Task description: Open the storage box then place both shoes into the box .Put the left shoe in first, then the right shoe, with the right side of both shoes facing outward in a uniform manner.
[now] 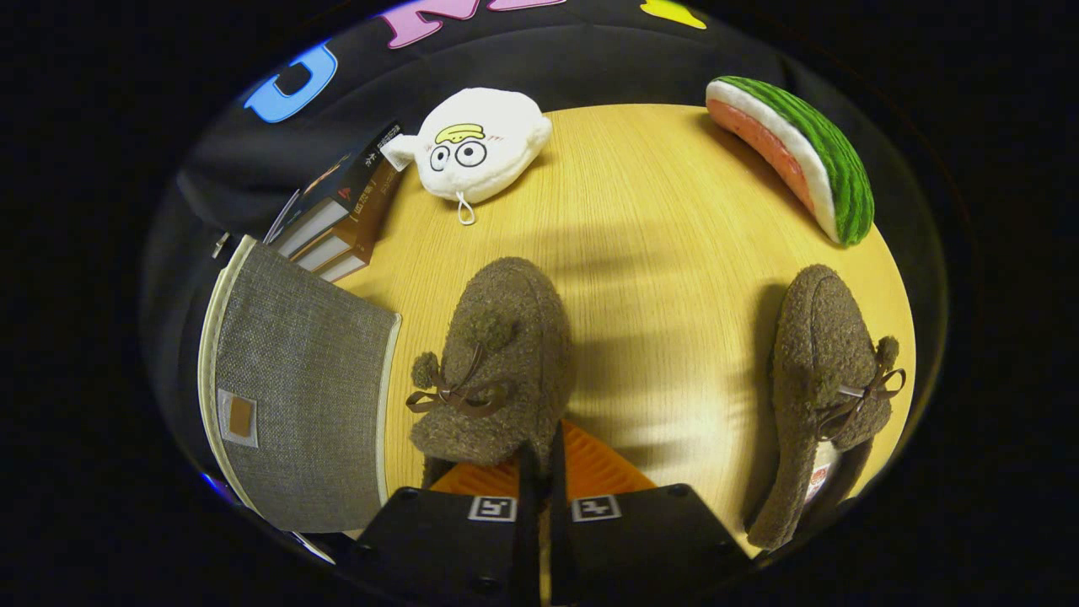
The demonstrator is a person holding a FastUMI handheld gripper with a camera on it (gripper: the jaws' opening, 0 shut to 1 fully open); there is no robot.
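Claw [539,459] low over the table [666,253], fingers drawn nearly together with only a thin slit between, seemingly pinching the heel edge of the near shoe [497,362]; contact hidden under the fingers, so a firm grip cannot be confirmed. Near shoe just ahead of the fingertips, toe pointing away, bow and pompom on top. Second shoe [826,388] well apart to the right, lying beside the table edge, also toe away. Storage box [303,396], grey woven fabric with pale trim, just left of the near shoe, lid apparently closed flat. Beyond: stacked books [341,223] behind the box, white plush toy [476,143], plush watermelon slice [797,164] at the far right. Handling judgement: shoes fleecy, soft, light, likely to sag and fold when lifted by one edge; heel collar or side wall probably the firmest hold, bow and pompom poor choices. Box fabric likely semi-stiff, lid rim the place to catch for opening, a step apparently not yet done.
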